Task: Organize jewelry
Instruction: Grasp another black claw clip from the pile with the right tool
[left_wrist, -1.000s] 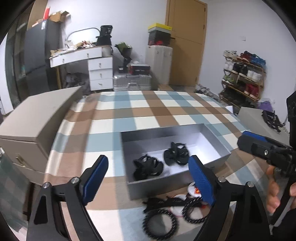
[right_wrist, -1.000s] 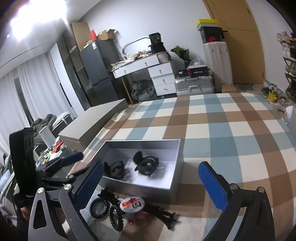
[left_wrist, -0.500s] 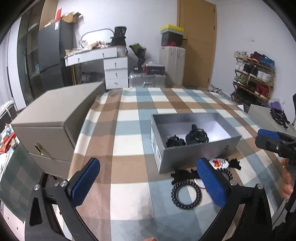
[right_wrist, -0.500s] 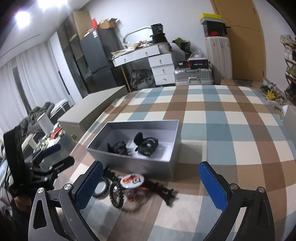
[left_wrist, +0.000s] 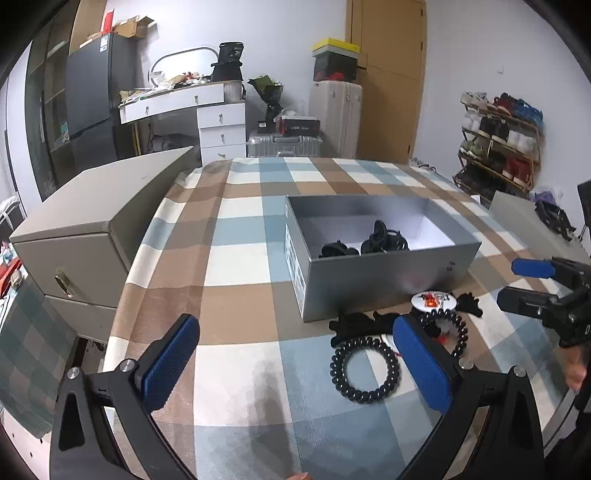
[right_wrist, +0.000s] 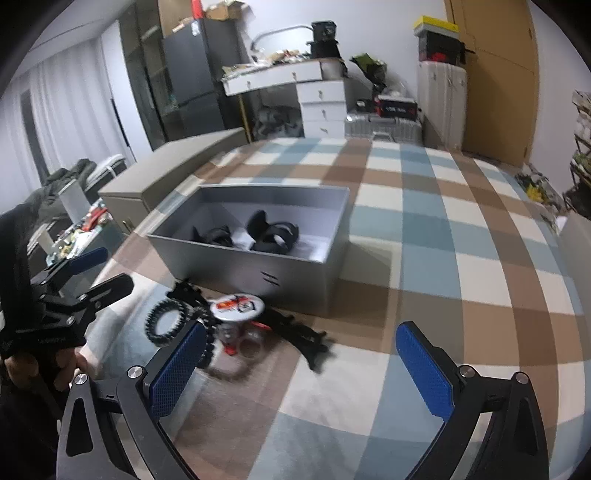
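left gripper (left_wrist: 295, 363): was wide apart, empty
right gripper (right_wrist: 301, 367): was wide too, empty
coil bracelet (left_wrist: 365, 370): lay just ahead of left gripper's right finger, before grey box (left_wrist: 384, 286)
handling: looked light, springy; pinch one side of ring

Black coil bracelets (left_wrist: 364, 370) lie before the grey box (left_wrist: 384, 282) holding black pieces (left_wrist: 384, 242).

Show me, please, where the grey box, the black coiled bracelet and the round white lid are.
grey box (left_wrist: 384, 282), left wrist view, on its near outer wall.
black coiled bracelet (left_wrist: 338, 373), left wrist view, on the ring's left arc.
round white lid (right_wrist: 236, 306), right wrist view, on its printed top.
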